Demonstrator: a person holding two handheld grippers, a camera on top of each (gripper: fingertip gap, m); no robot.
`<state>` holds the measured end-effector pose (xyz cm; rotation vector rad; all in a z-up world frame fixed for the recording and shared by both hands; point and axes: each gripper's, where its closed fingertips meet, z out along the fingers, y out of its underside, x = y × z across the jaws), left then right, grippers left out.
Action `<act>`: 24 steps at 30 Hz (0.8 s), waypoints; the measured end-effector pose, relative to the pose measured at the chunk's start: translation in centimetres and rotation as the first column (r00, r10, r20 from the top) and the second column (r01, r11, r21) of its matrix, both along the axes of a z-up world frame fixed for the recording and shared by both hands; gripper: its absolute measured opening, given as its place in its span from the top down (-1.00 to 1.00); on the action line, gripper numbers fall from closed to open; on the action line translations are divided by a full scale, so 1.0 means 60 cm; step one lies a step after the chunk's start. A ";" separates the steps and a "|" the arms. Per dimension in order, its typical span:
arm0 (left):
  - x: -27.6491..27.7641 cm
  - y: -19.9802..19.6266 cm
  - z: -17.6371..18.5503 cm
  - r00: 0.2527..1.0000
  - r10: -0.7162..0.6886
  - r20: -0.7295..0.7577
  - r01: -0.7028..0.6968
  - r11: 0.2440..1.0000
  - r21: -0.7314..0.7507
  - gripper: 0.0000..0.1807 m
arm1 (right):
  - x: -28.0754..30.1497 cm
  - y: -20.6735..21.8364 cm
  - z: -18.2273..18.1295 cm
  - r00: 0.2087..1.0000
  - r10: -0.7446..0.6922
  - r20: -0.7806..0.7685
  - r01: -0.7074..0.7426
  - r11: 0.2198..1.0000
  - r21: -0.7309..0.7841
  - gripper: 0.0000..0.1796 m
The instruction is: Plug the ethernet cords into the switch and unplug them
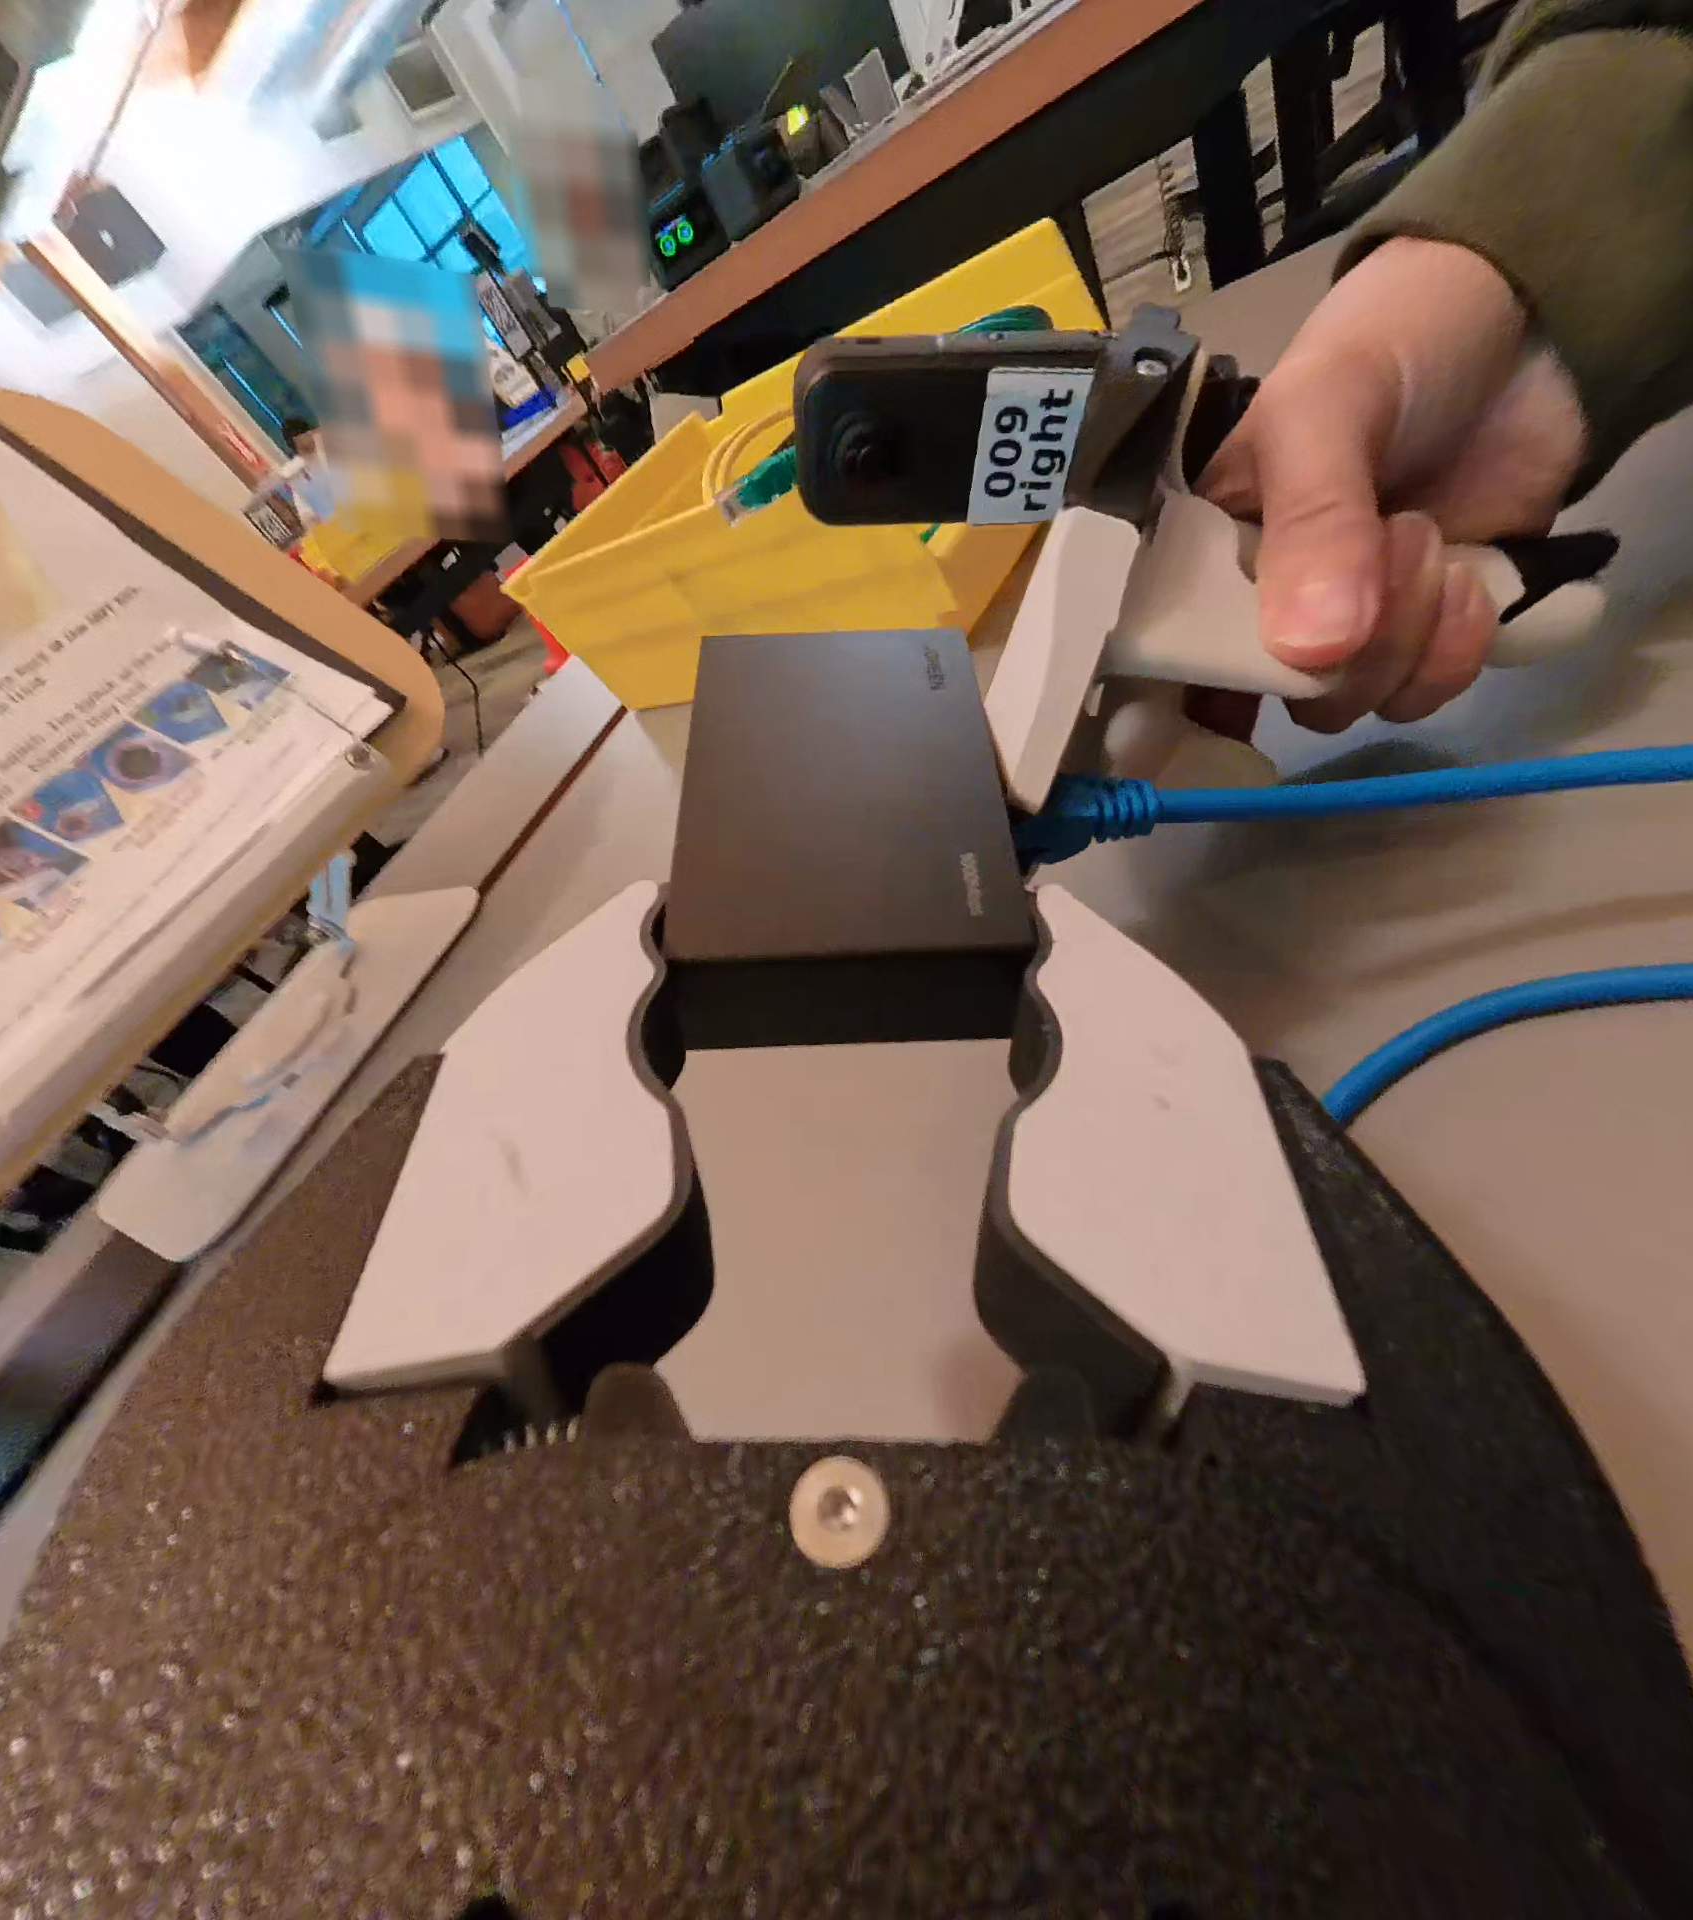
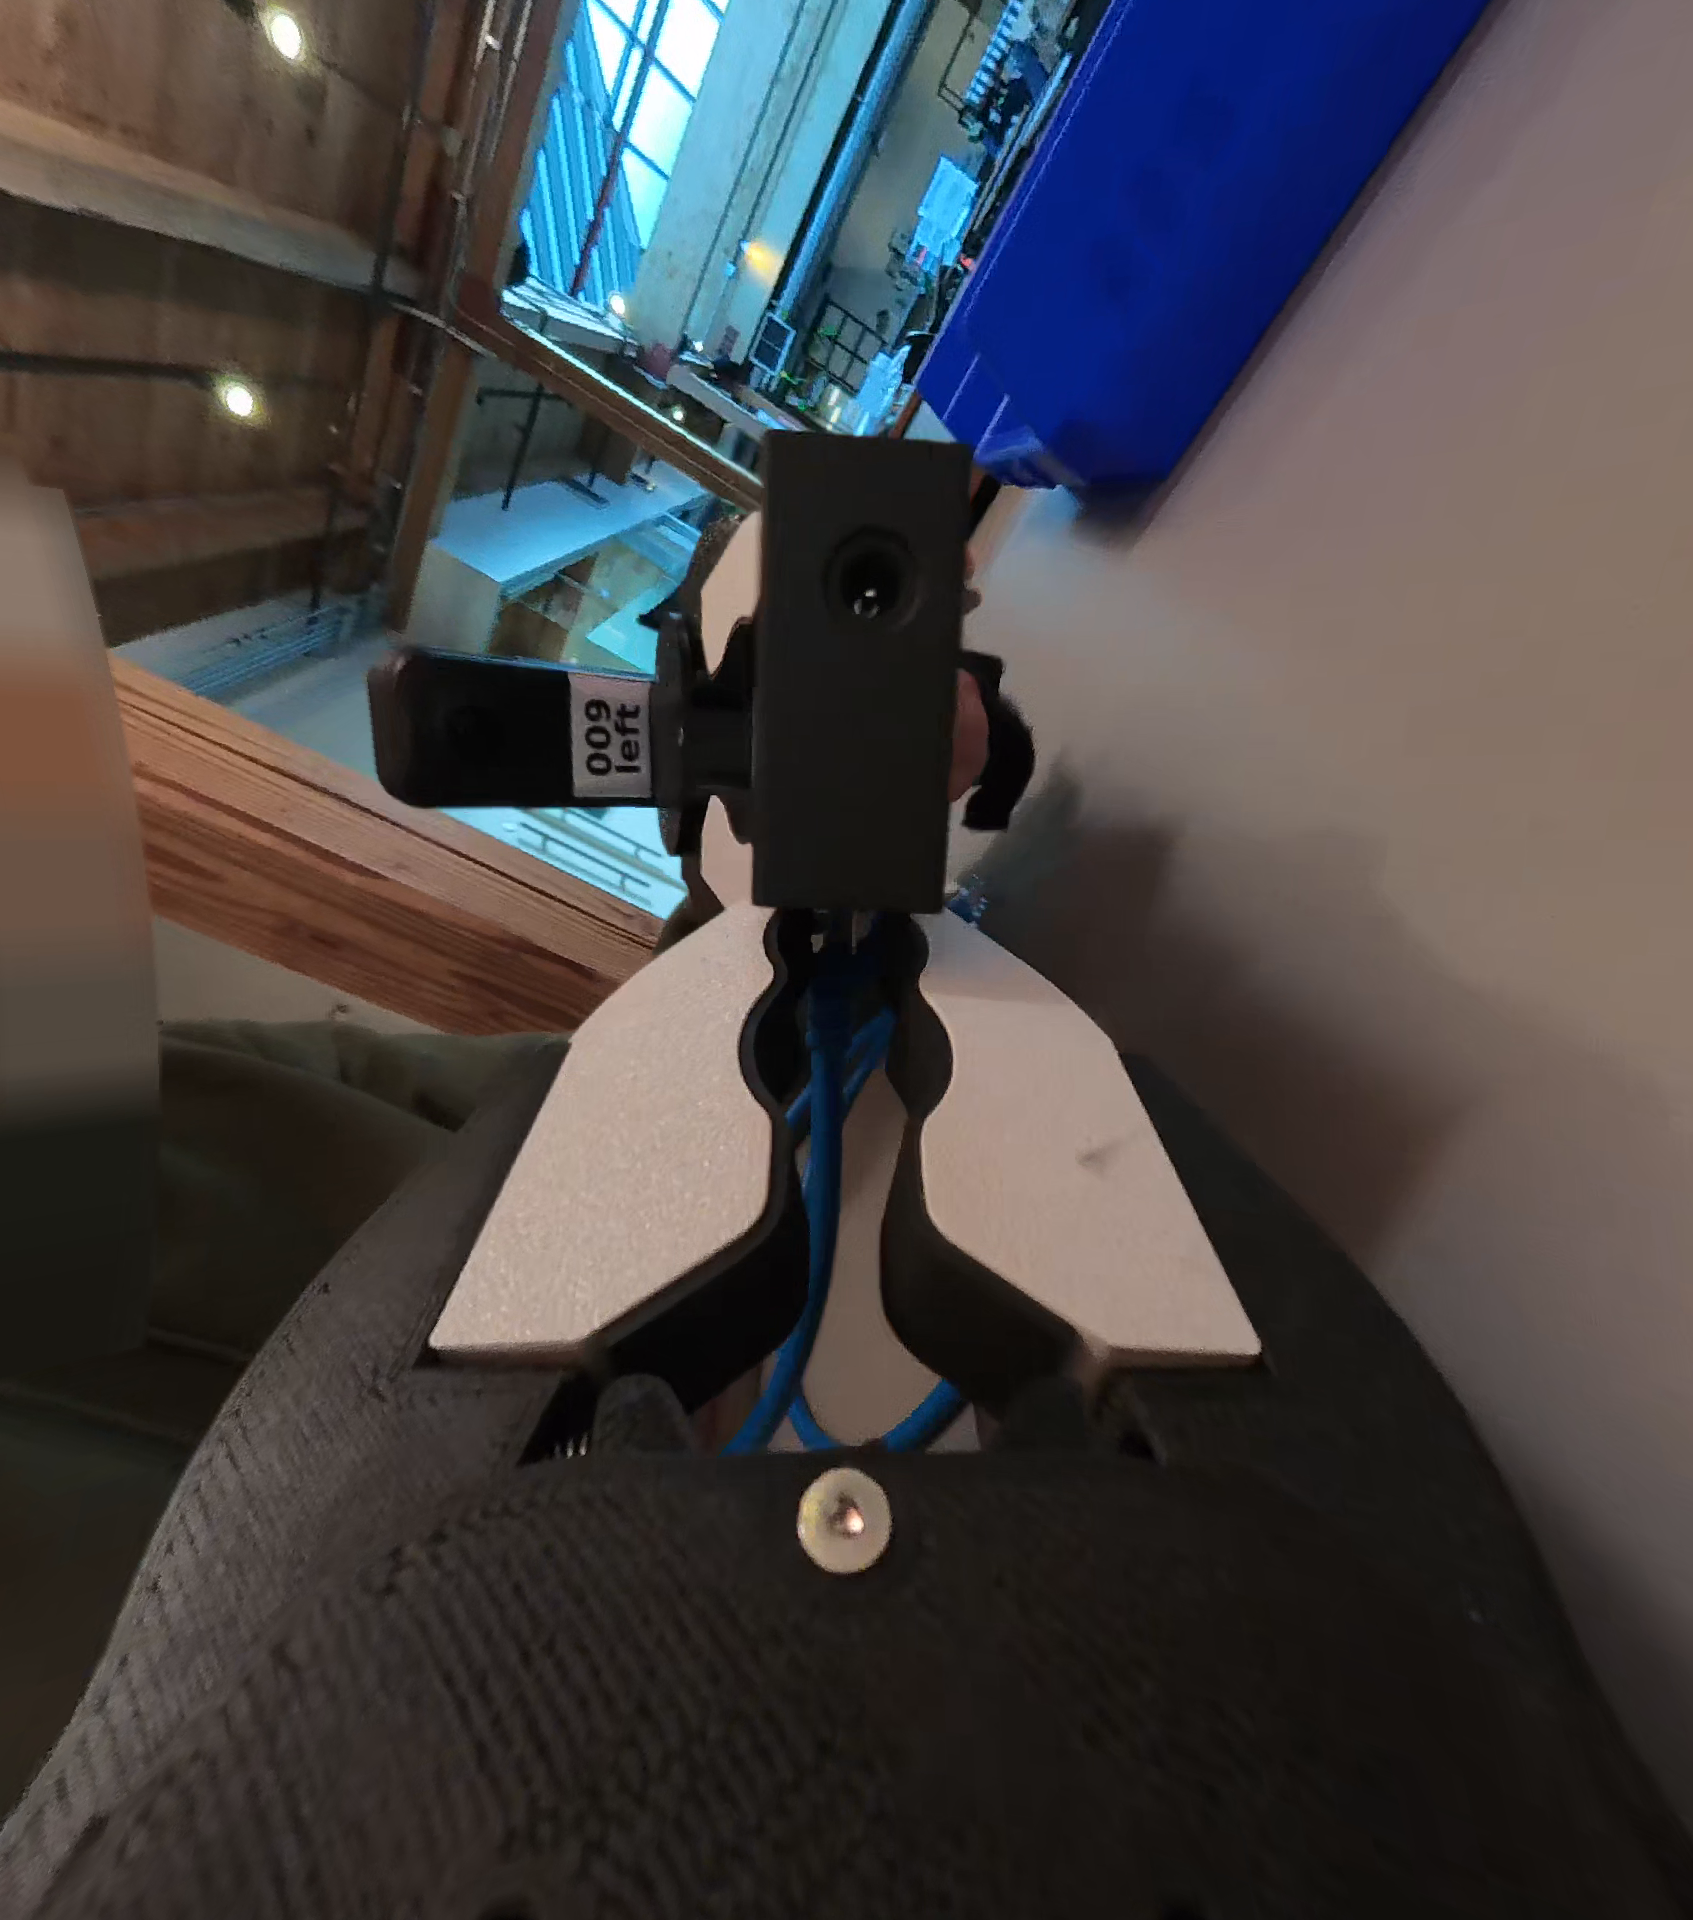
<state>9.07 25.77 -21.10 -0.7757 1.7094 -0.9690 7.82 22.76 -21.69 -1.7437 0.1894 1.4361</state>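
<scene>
Switch [image 1: 847, 821] clamped between left fingers [image 1: 551, 1049], blue cord [image 1: 1091, 810] between right fingers [image 2: 686, 1101]

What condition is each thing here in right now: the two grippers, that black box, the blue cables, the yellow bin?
Left gripper: shut on the switch's near end.
Right gripper: shut on the blue plug.
Switch: flat on the table, gripped.
Blue ethernet plug: at the switch's side; full seating cannot be told.
Second blue cord: loose on the table.
Yellow bin: open, cords inside.

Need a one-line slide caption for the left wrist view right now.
Left gripper clamps the black switch on the table while the right gripper holds a blue ethernet cord at its side.
</scene>
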 end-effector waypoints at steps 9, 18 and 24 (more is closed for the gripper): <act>0.003 0.006 -0.003 1.000 0.030 -0.002 -0.031 0.998 -0.061 0.33 | 0.006 0.007 0.001 0.999 -0.033 -0.028 0.032 0.999 -0.008 0.84; 0.009 0.011 -0.006 0.997 0.072 -0.012 -0.073 0.991 -0.111 0.33 | 0.015 0.012 0.002 0.999 -0.041 0.001 0.041 0.999 -0.017 0.84; 0.007 0.010 -0.011 0.996 0.047 -0.075 -0.063 0.970 -0.234 0.33 | 0.011 0.010 0.001 0.999 -0.012 0.035 0.012 1.000 -0.013 0.84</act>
